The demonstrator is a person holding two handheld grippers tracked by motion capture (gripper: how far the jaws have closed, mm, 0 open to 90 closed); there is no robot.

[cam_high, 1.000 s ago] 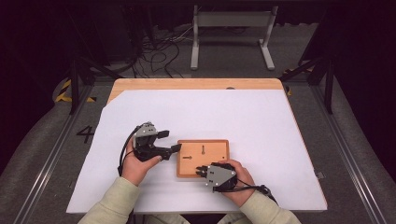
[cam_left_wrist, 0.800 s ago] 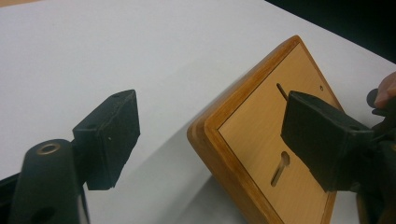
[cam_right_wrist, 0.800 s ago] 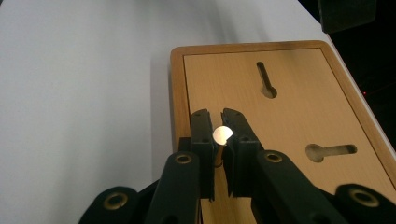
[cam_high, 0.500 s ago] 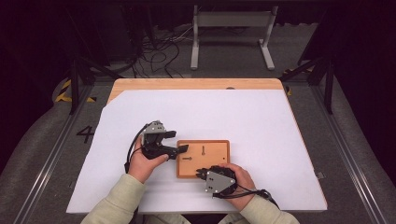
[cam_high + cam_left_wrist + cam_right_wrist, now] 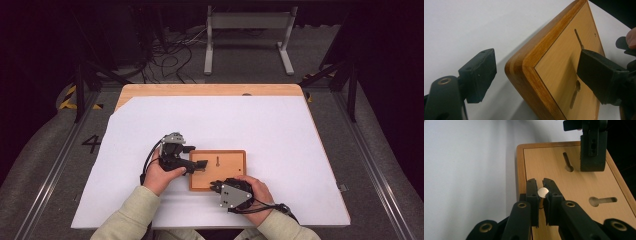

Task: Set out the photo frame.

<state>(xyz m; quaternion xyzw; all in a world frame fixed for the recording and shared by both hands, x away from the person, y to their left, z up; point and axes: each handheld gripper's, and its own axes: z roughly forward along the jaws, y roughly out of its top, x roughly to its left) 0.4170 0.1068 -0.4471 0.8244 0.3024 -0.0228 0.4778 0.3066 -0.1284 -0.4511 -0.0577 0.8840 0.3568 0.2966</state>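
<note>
A flat wooden board (image 5: 225, 162) with two keyhole slots (image 5: 567, 162) lies on the white table cover. My left gripper (image 5: 199, 165) is at the board's left edge. In the left gripper view it (image 5: 536, 67) stands open, its pads on either side of the board's rounded corner (image 5: 524, 67), and the left pad (image 5: 477, 75) is clear of the wood. My right gripper (image 5: 214, 186) is at the board's near edge. It (image 5: 541, 192) is shut on a small metal pin with a round silvery head (image 5: 543, 192), held over the board near its edge.
The white cover (image 5: 250, 120) spreads widely around the board on a wooden table (image 5: 210, 90). One jaw of the left gripper (image 5: 592, 147) hangs over the board's far end beside a slot. Cables and a metal stand (image 5: 247, 30) lie on the floor beyond.
The left hand has moved right and a little down, bringing its open jaws around the board's left corner. The right gripper has kept still with the pin in it.
</note>
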